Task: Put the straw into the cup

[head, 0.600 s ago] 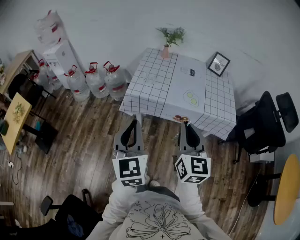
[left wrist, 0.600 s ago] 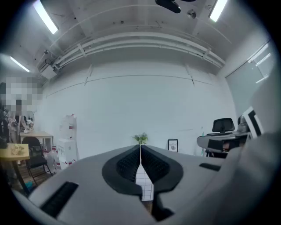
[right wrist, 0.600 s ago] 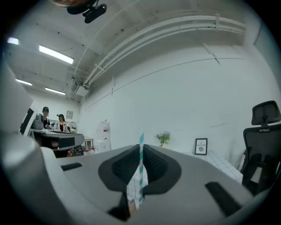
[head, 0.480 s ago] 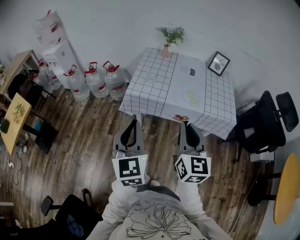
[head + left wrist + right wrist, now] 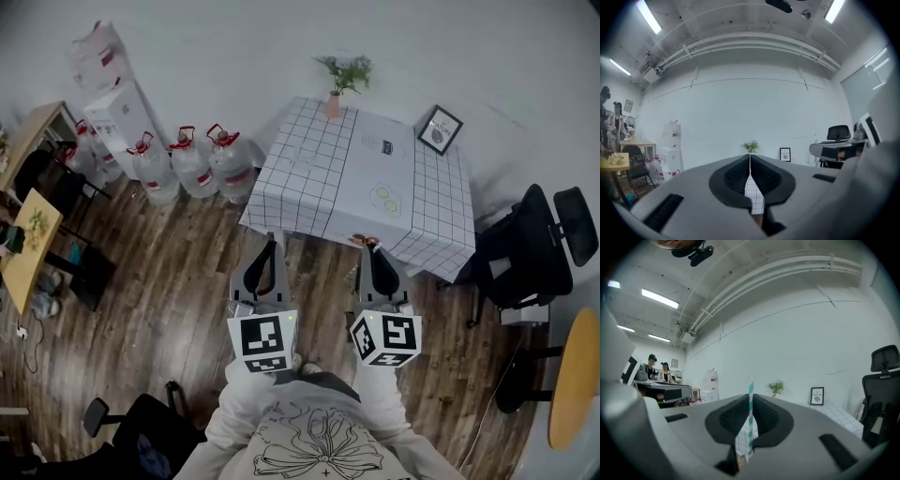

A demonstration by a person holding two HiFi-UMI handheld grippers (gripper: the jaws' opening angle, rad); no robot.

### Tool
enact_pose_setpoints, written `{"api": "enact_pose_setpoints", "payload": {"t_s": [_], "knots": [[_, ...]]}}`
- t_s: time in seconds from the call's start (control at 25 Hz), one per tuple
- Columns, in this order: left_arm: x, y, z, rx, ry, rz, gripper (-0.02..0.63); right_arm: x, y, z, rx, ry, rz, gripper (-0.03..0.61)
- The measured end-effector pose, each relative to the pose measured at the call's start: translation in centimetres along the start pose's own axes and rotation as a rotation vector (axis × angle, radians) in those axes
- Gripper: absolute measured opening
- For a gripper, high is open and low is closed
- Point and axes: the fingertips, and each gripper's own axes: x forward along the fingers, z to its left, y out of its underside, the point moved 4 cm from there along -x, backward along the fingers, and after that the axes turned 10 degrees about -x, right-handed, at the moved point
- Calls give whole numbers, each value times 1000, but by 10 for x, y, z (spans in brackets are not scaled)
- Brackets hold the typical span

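A teal-and-white striped straw (image 5: pixel 750 420) stands upright between the pads of my right gripper (image 5: pixel 750 398), which is shut on it. In the head view that right gripper (image 5: pixel 373 249) hangs over the wooden floor just short of the near edge of the checked table (image 5: pixel 305 183). My left gripper (image 5: pixel 265 246) is level with it on the left, also short of the table. In the left gripper view, the left gripper (image 5: pixel 750 157) has its jaws pressed together with nothing between them. I cannot make out a cup on the table.
A potted plant (image 5: pixel 336 84) and a framed picture (image 5: pixel 439 129) stand at the table's far edge; a pale mat with green circles (image 5: pixel 383 197) lies on it. Water bottles (image 5: pixel 192 164) stand to the left and a black office chair (image 5: pixel 534 248) to the right.
The head view has shifted very slightly. Both grippers keep the same pose and the same distance from the table.
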Motion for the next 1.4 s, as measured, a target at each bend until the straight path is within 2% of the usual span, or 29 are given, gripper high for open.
{"api": "enact_pose_setpoints", "payload": {"t_s": [0.44,0.72,1.08,1.4], "knots": [[19,5,34,15,18,21,8,26,12,21,35,17,22,21],[42,5,51,3,9,39,8,58,16,25,45,-1,45,21],[117,6,63,-5,-26,43,8,141,23,4,58,-49,42,21],[205,-10,70,6,-67,34,8,242,16,-21,62,-137,29,21]]}}
